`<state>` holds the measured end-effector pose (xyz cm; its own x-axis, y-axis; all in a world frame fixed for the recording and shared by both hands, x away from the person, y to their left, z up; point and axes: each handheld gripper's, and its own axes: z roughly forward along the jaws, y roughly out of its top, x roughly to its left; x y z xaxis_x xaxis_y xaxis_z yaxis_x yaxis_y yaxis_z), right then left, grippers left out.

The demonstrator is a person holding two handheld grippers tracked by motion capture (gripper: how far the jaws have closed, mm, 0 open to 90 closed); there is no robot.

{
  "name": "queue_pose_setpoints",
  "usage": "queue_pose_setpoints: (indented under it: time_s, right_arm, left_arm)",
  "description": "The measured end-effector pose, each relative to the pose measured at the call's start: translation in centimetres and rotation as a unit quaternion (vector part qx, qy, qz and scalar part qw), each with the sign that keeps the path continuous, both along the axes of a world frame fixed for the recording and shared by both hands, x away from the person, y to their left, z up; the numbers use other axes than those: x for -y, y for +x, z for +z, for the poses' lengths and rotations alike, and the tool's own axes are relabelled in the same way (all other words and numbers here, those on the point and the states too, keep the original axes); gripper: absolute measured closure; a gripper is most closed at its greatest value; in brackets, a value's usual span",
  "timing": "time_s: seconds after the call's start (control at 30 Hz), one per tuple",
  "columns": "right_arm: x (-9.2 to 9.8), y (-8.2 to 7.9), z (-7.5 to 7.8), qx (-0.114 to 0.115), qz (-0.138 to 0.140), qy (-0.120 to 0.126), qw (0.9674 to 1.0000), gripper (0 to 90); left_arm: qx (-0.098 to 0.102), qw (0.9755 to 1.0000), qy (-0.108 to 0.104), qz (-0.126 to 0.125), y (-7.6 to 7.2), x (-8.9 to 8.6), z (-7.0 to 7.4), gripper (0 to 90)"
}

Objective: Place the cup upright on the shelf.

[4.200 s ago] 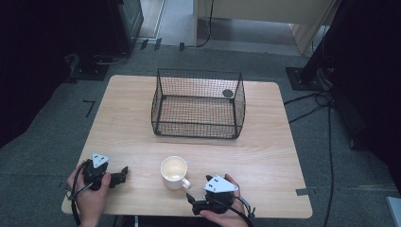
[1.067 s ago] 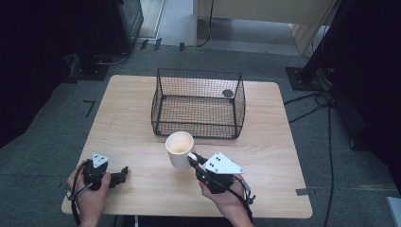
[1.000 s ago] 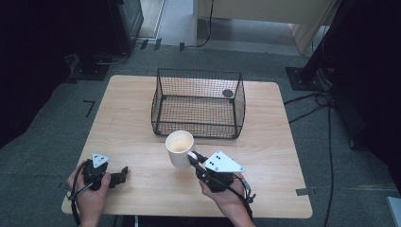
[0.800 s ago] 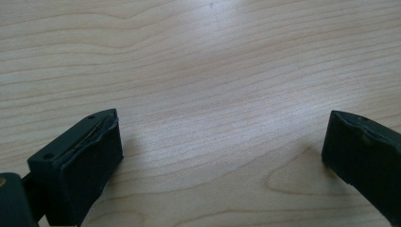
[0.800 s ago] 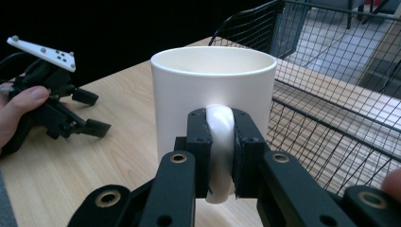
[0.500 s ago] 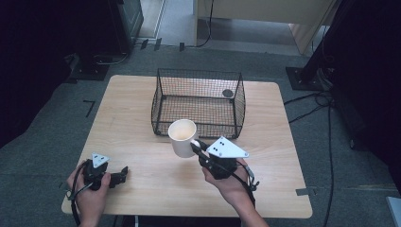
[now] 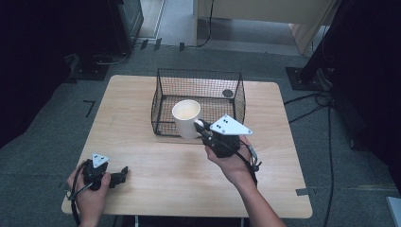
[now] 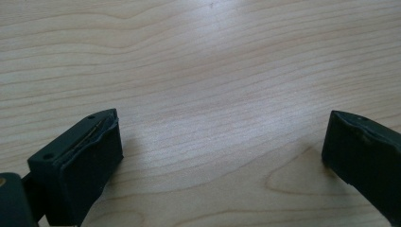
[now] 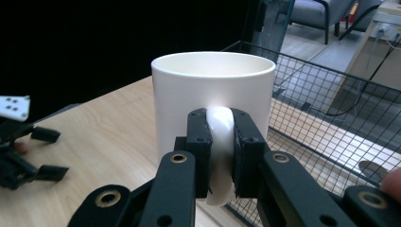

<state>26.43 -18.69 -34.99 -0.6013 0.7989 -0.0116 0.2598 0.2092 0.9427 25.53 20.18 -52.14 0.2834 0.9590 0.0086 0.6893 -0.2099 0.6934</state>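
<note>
I'm carrying the white mug (image 7: 187, 118) toward the wire basket (image 7: 198, 101), right gripper (image 7: 204, 130) pinching its handle (image 9: 220, 142), jaws pressed on both sides of it. The mug is hanging upright, off the table (image 7: 142, 156), at the basket's near wall, rim about level with the wall's top. By my read, next I'm needing more lift, a push forward over the wall, then lowering inside. Left gripper (image 7: 122, 171) is resting near the table's near left corner, jaws spread wide, holding nothing.

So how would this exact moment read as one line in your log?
right gripper: shut on mug handle, raised at basket front | left gripper: open, idle on table
</note>
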Motion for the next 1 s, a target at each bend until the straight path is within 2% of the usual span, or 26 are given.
queue_pose_setpoints:
  time_s: [0.07,0.1,0.23,0.4,0.77,1.0]
  right_arm:
    - [0.2,1.1,0.1,-0.002,-0.004,0.001,1.0000,80.5]
    - [0.2,1.1,0.1,-0.002,-0.004,0.001,1.0000,80.5]
    - [0.4,2.9,0.1,-0.005,-0.019,-0.005,0.9998,80.6]
    - [0.7,4.4,-0.2,-0.005,-0.032,-0.009,0.9994,80.5]
    - [1.5,9.1,-2.4,-0.020,-0.074,-0.016,0.9969,80.5]
    - [1.5,11.1,-3.6,-0.033,-0.082,-0.010,0.9961,80.6]
  left_arm:
    - [0.000,1.0000,0.000,0.000,0.0,0.0,0.0,0.0]
    - [0.000,1.0000,0.000,0.000,0.0,0.0,0.0,0.0]
    - [0.000,1.0000,0.000,0.000,0.0,0.0,0.0,0.0]
    - [0.002,1.0000,0.000,0.001,0.0,0.0,0.0,0.0]
    - [0.001,1.0000,0.002,-0.001,0.0,0.0,0.0,0.0]
    - [0.001,1.0000,0.000,0.000,0.0,0.0,0.0,0.0]
